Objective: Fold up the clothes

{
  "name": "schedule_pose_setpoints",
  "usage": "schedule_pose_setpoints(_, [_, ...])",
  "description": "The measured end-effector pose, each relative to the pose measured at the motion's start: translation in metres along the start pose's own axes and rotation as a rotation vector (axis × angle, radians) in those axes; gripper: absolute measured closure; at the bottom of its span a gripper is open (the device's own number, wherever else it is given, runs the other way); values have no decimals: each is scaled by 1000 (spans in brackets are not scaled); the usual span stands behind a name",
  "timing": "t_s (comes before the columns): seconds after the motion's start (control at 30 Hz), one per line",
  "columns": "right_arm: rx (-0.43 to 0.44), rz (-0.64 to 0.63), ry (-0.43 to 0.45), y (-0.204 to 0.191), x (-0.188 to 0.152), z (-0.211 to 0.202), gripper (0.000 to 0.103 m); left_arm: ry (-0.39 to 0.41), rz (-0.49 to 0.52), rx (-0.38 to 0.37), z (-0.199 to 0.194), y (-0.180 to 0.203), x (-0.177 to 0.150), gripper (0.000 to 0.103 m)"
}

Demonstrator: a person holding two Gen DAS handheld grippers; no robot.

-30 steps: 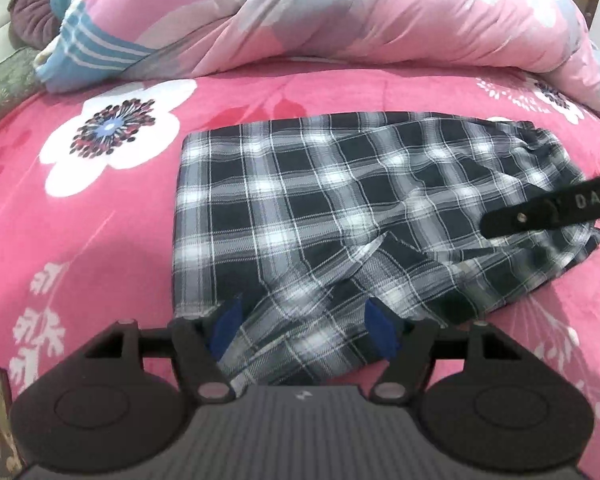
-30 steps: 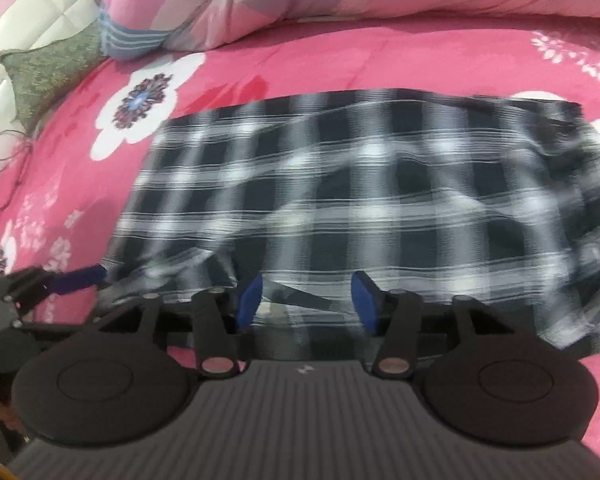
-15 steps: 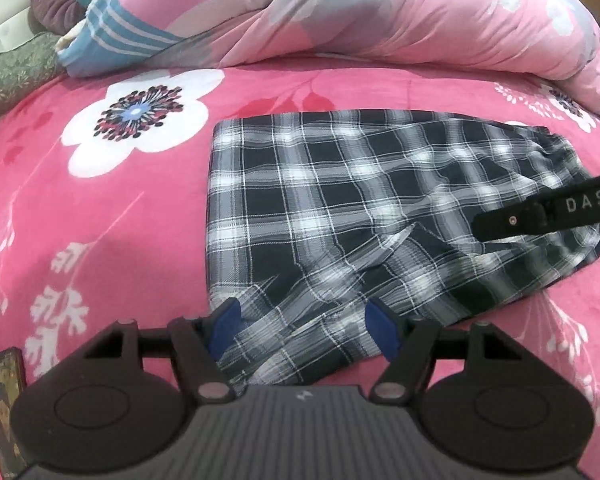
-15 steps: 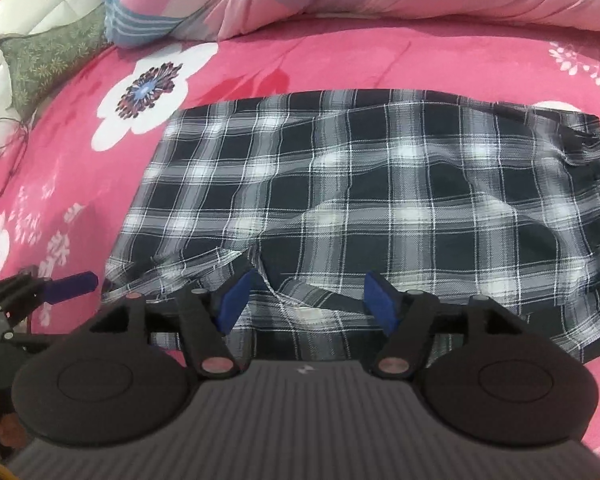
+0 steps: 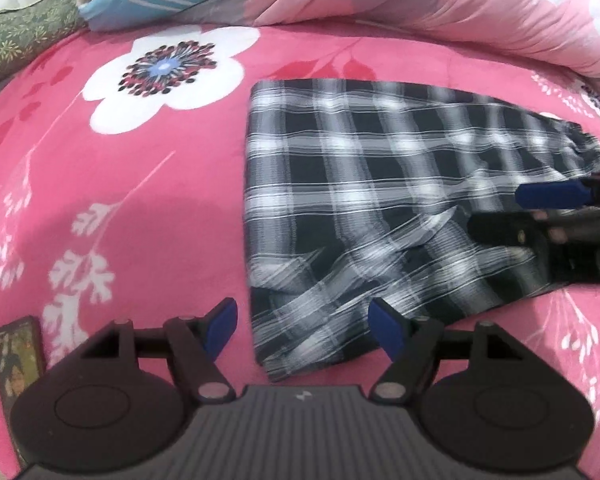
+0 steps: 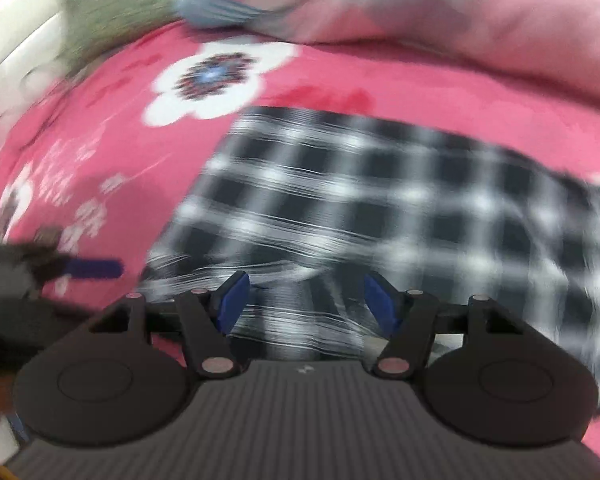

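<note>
A: Plaid garment (image 5: 380,200) lies spread on the pink floral bed (image 5: 120,208). Far part flat, left edge straight, near edge rumpled, one flap turned over.

B: Grippers?

A: Left hand-held gripper (image 5: 302,326): fingers apart, holding nothing, low at the garment's near-left corner. Right hand-held gripper (image 6: 306,298): fingers also apart, over the crumpled near hem; that view is badly smeared.

B: Risks?

A: My judgement: the loose near layers could bunch, or a pinch could take only one layer, so a fold would go crooked. The blur suggests fast motion, so a grab could miss the hem.

B: Against a second ago?

A: The left gripper has shifted left: the cloth now sits right of centre, and more bedspread and a phone (image 5: 18,356) show. The right gripper's blue pad has come into the left view. Beyond: rolled pink quilt (image 5: 420,4).
</note>
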State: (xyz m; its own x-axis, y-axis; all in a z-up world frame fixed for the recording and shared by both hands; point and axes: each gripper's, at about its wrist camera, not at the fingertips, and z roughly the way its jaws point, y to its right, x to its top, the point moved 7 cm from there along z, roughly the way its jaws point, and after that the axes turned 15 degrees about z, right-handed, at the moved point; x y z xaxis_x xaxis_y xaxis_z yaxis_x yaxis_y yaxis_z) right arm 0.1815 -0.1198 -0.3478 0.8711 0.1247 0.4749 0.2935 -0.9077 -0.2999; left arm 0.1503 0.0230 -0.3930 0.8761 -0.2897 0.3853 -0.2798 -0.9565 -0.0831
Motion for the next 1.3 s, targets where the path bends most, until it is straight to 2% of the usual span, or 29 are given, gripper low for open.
schedule_pose_setpoints(0.33, [89,-448,21,-65,-25,5,40,-51,-46,34,2,-31,-6,29])
schedule_pose_setpoints(0.5, [141,-684,28,-102,-42,17,40,-58,-139,24,-1,-59,-7,29])
schedule_pose_setpoints(0.6, [150,-781,40,-118,-52,28,37,-40,-176,6,-3,-72,-6,29])
schedule_pose_setpoints(0.83, [62,-921,-10,-129,-76,63,28,-52,-206,3,2,-85,-7,28])
schedule_pose_setpoints(0.97, [33,-981,27,-133,-78,67,28,-85,-209,-3,8,-84,-9,27])
schedule_pose_setpoints(1.13, [17,-1016,50,-136,-75,74,28,-171,-207,4,18,-83,-10,27])
schedule_pose_setpoints(1.3, [18,-998,22,-136,-72,81,22,-273,-134,32,25,-79,-11,23])
